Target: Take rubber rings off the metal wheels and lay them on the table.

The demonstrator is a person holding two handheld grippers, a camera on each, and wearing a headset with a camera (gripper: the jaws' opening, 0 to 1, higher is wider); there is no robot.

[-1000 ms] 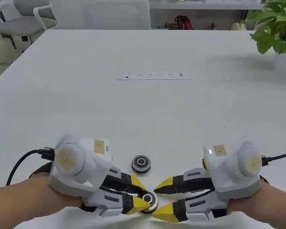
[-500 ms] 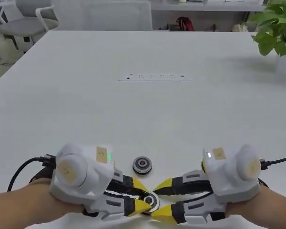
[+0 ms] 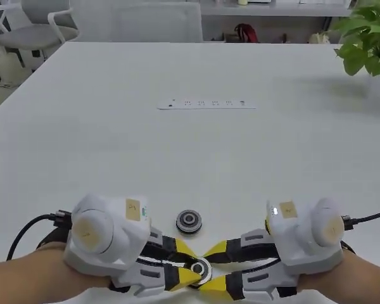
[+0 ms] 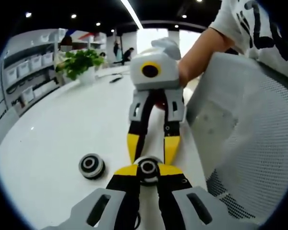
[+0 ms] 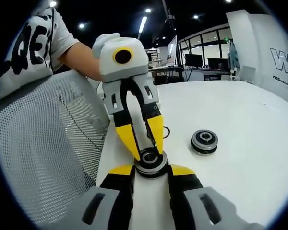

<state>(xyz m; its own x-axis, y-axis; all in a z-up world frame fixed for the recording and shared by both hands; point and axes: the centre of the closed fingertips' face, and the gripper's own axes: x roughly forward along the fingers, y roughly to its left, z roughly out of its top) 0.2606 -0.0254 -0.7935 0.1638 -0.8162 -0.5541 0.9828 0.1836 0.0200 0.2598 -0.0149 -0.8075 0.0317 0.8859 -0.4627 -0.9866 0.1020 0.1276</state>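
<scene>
Two tools (image 3: pixel 190 265) (image 3: pixel 210 269) half hide the gripped wheel (image 3: pixel 199 270).

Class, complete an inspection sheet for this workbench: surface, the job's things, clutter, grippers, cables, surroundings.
Surface: white tabletop, flat, no spills seen.
Job's things: small metal wheel with black rubber ring between both grippers at the near edge; second ringed metal wheel lying free just beyond it; no loose ring seen.
Clutter: flat white power strip at mid-table.
Grippers: left gripper and right gripper, both yellow-tipped, face each other, each shut on the near wheel.
Cables: black cable from the left gripper; another black cable from the right.
Surroundings: green leafy plant far right; white-framed chair far left.
</scene>
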